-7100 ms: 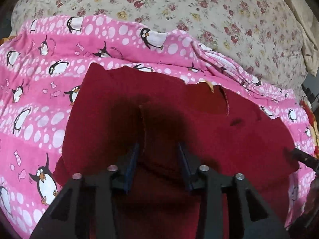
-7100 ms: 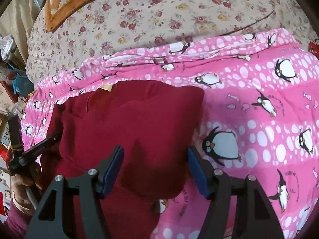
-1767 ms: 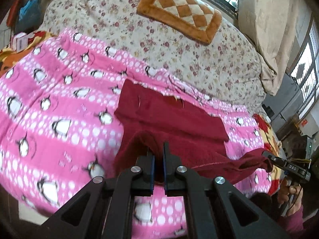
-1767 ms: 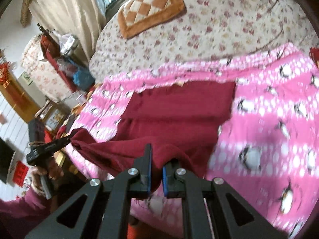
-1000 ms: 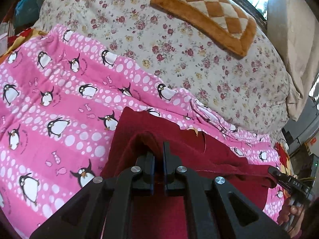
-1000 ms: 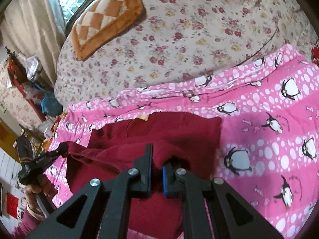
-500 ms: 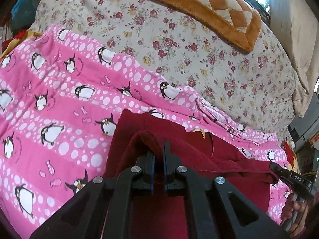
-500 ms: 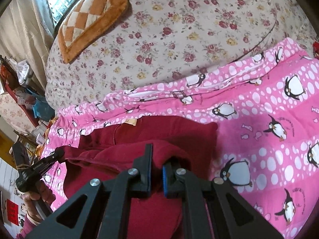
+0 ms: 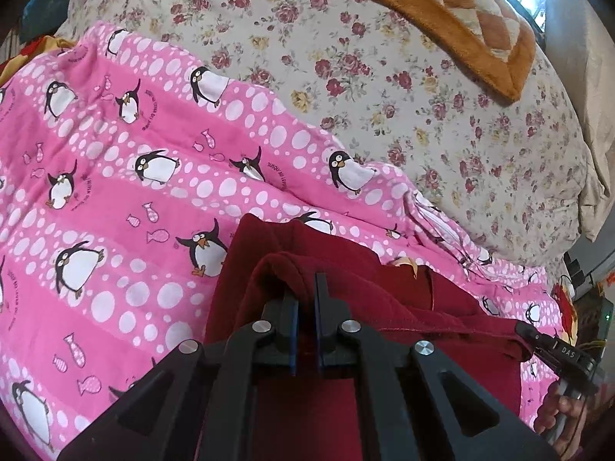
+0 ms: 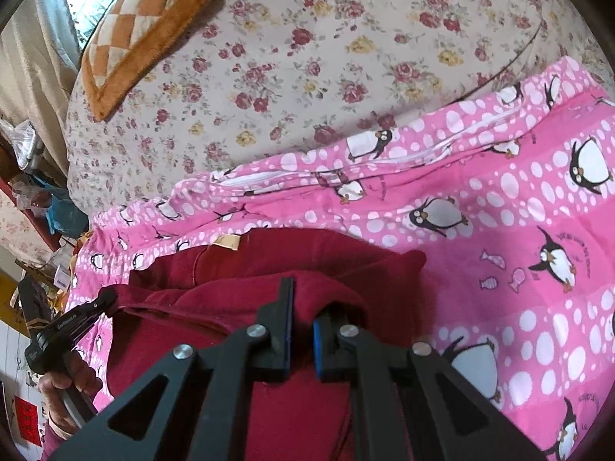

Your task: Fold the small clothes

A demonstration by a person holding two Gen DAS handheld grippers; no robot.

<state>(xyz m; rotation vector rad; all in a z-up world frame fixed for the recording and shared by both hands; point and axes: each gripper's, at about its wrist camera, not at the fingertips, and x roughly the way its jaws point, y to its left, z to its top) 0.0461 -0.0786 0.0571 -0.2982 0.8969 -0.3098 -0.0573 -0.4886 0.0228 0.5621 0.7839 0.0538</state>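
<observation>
A dark red garment (image 9: 423,307) lies on a pink penguin-print blanket (image 9: 115,192). My left gripper (image 9: 306,288) is shut on the garment's near left edge and holds that fold up over the lower layer. My right gripper (image 10: 303,299) is shut on the near right edge of the same garment (image 10: 269,265). The held edge stretches between the two grippers. A tan label (image 10: 226,242) shows at the garment's far edge. The right gripper also shows at the right of the left wrist view (image 9: 526,336), and the left one at the left of the right wrist view (image 10: 109,299).
The blanket (image 10: 519,211) covers a floral bedspread (image 9: 384,96) on the bed. An orange checked cushion (image 9: 442,11) lies at the far end, also in the right wrist view (image 10: 146,11). Cluttered shelves (image 10: 27,176) stand beyond the bed's left side.
Both grippers have carried the garment's near edge forward toward its far edge, and have come lower and closer to the blanket. Both have stayed shut on the cloth.
</observation>
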